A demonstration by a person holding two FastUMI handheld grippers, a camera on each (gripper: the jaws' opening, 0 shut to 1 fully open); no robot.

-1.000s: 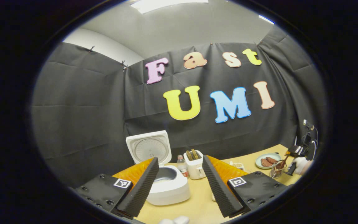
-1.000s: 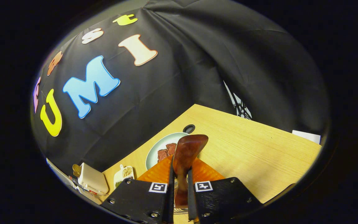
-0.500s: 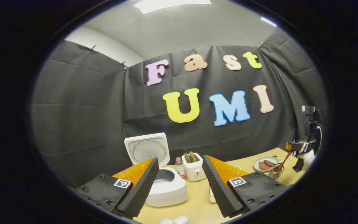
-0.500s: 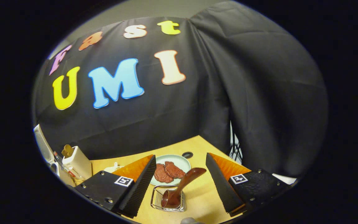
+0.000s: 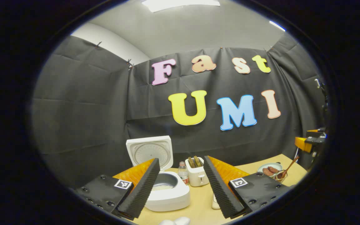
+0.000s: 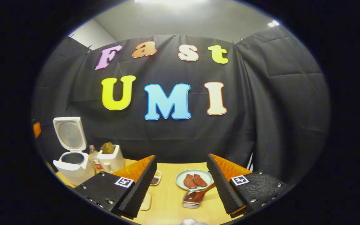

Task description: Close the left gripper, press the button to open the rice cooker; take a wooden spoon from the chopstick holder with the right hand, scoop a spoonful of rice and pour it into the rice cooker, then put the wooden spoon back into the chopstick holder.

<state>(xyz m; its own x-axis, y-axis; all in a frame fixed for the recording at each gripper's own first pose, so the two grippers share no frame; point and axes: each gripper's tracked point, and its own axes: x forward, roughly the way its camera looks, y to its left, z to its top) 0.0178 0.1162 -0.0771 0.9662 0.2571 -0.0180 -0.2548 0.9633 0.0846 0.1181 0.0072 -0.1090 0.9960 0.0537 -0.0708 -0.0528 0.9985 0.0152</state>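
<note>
The white rice cooker [image 5: 170, 197] stands with its lid [image 5: 150, 151] raised, just beyond my open left gripper [image 5: 181, 187], which holds nothing. In the right gripper view the rice cooker [image 6: 72, 167] sits at the far left. The wooden spoon [image 6: 200, 194] leans bowl-down in the wire chopstick holder [image 6: 192, 201], low between the fingers of my open right gripper [image 6: 181, 184] and apart from them. From the left gripper view, the spoon [image 5: 287, 167] in the holder [image 5: 281, 175] is at the far right, with the right gripper [image 5: 311, 142] above it.
A white toaster [image 5: 196, 175] and a small bottle [image 5: 183, 172] stand right of the cooker. A plate of meat [image 6: 194, 179] lies behind the holder. A small dish [image 6: 156, 178] lies on the wooden table [image 6: 167, 200] near my right gripper's left finger.
My right gripper has opened, let go of the wooden spoon in the holder, and drawn back and up. The left gripper has stayed open and barely moved.
</note>
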